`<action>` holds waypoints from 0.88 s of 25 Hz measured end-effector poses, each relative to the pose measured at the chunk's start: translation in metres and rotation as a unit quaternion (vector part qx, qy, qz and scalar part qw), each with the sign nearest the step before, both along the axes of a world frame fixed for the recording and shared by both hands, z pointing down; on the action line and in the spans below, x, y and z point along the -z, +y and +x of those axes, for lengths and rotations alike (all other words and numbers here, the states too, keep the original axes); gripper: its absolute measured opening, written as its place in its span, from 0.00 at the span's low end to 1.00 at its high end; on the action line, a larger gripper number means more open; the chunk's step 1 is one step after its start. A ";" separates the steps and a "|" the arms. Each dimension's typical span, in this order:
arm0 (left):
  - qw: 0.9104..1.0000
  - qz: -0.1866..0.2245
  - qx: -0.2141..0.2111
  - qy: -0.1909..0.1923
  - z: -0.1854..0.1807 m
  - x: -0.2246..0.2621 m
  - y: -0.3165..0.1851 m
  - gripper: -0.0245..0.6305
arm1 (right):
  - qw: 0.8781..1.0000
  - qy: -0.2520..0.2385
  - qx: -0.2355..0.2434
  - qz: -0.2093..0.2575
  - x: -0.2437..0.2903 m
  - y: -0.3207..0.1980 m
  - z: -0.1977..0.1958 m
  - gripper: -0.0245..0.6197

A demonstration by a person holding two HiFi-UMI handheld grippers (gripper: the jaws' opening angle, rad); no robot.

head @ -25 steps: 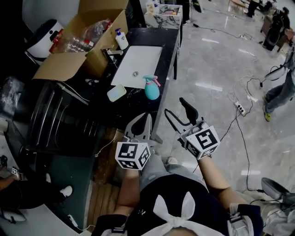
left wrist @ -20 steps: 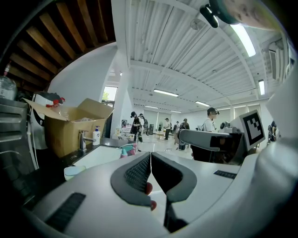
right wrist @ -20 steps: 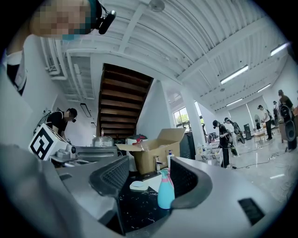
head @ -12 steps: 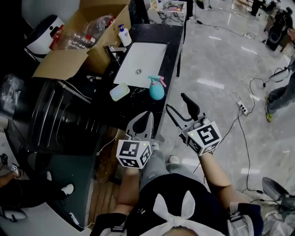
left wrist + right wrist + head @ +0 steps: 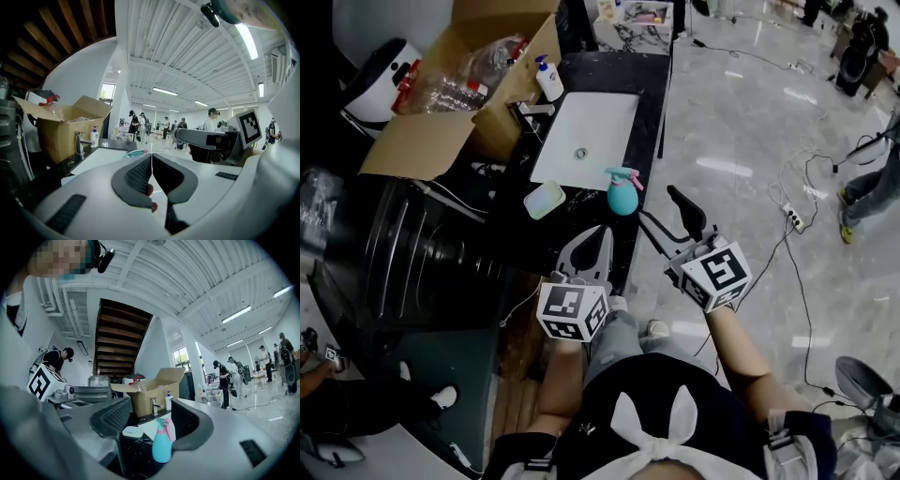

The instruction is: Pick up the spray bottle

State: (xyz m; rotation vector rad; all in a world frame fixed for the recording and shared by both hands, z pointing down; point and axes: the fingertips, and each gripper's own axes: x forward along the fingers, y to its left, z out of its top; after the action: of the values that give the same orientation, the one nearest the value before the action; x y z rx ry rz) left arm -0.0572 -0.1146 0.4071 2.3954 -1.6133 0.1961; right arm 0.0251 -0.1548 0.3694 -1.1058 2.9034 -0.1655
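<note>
Right claw [image 5: 656,208]: my jaws stand wide apart, nothing gripped. The spray bottle [image 5: 622,195], teal with a pink trigger, stands upright on the black counter [image 5: 649,89] just ahead of my fingertips. In the right gripper view it [image 5: 162,444] shows in the gap between the jaws [image 5: 147,422], closer to the right-hand jaw. I cannot tell whether that jaw touches it.

Beyond the bottle, left of my line, lies a pale green pad [image 5: 544,199]. Farther ahead sits the white sink [image 5: 581,141] with its faucet [image 5: 530,110] and a pump bottle [image 5: 548,80]. An open cardboard box [image 5: 459,94] stands past them.

Left claw [image 5: 602,232]: jaws pressed together, nothing between them. It is held beside the right claw at the near counter edge, well short of the bottle.
</note>
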 end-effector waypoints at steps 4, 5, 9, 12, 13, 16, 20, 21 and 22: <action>1.000 -0.002 -0.007 0.003 -0.006 0.000 -0.011 0.08 | 1.000 0.007 -0.006 -0.002 -0.002 -0.012 -0.006 0.44; 1.000 -0.003 -0.009 0.004 -0.007 0.000 -0.013 0.08 | 1.000 0.008 -0.006 -0.002 -0.002 -0.015 -0.009 0.44; 1.000 -0.006 -0.014 0.010 -0.013 -0.001 -0.024 0.08 | 1.000 0.013 -0.008 -0.006 -0.003 -0.026 -0.016 0.44; 1.000 -0.007 -0.018 0.011 -0.016 -0.003 -0.031 0.08 | 1.000 0.015 -0.008 -0.008 -0.004 -0.033 -0.021 0.44; 1.000 -0.007 -0.018 0.011 -0.018 -0.003 -0.033 0.08 | 1.000 0.017 -0.008 -0.009 -0.005 -0.035 -0.022 0.44; 1.000 -0.006 -0.020 0.014 -0.022 -0.003 -0.041 0.08 | 1.000 0.023 -0.010 -0.012 -0.009 -0.043 -0.027 0.44; 1.000 -0.006 -0.023 0.017 -0.027 -0.002 -0.049 0.08 | 0.999 0.030 -0.011 -0.022 -0.018 -0.054 -0.032 0.44; 1.000 -0.007 -0.022 0.017 -0.028 -0.002 -0.051 0.08 | 0.999 0.032 -0.011 -0.025 -0.021 -0.057 -0.034 0.44; 1.000 -0.008 -0.021 0.017 -0.030 -0.003 -0.053 0.08 | 0.999 0.034 -0.011 -0.028 -0.023 -0.059 -0.036 0.44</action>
State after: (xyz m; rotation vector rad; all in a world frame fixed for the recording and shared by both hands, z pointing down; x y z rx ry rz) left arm -0.0875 -0.1681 0.4101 2.4086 -1.5426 0.1729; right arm -0.0105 -0.2138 0.3928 -1.1728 2.9629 -0.2143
